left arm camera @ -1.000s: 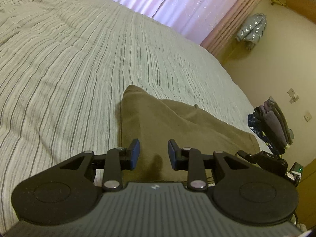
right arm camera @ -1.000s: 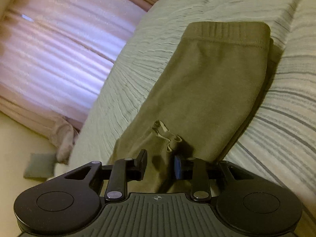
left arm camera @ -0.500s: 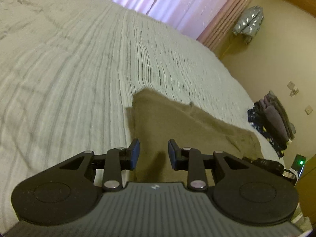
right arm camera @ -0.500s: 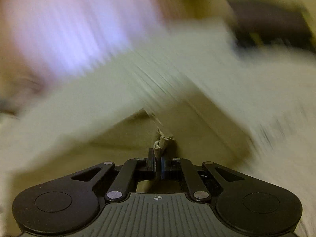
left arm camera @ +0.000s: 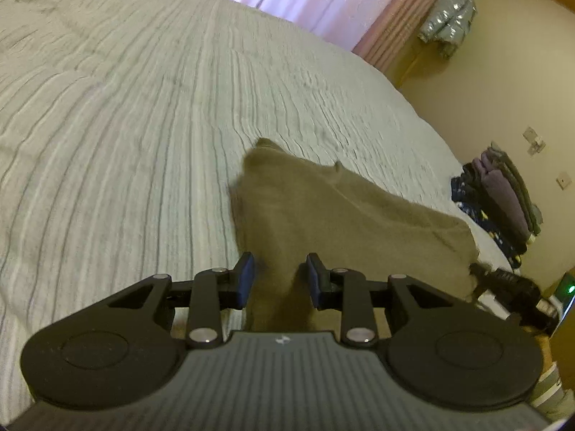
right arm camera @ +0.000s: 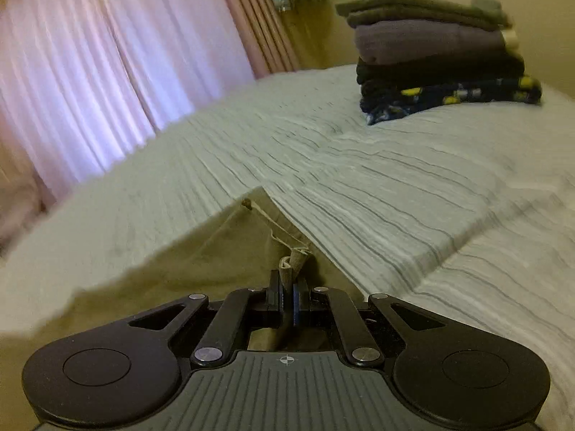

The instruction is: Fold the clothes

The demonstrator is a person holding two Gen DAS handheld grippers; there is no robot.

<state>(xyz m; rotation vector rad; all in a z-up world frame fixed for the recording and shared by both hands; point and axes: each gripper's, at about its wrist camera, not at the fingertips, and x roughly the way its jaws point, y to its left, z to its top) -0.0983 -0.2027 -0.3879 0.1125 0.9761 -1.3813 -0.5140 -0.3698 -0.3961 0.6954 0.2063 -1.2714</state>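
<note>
Your left gripper (left arm camera: 279, 280) hangs with its jaws apart and nothing pinched; the olive-brown garment (left arm camera: 323, 215) lies on the striped bedspread (left arm camera: 125, 125) straight ahead, its near edge running in under the gap between the two fingers. From there the cloth stretches away and to the right, so its long axis runs slantwise toward your other hand, with the far corner peaking up-left near the middle of the bed.

Your right gripper (right arm camera: 286, 300) has its jaws together, clamped on a bunched corner of the same garment (right arm camera: 215, 251), a small fold standing up just above the pads. In that view the cloth trails back and to the left.

So one end is held and the opposite edge sits just ahead of the open left jaws, which look the nearer to it; the fold probably depends on closing there. The stack of folded clothes (right arm camera: 438, 57) waits well apart, far right.
</note>
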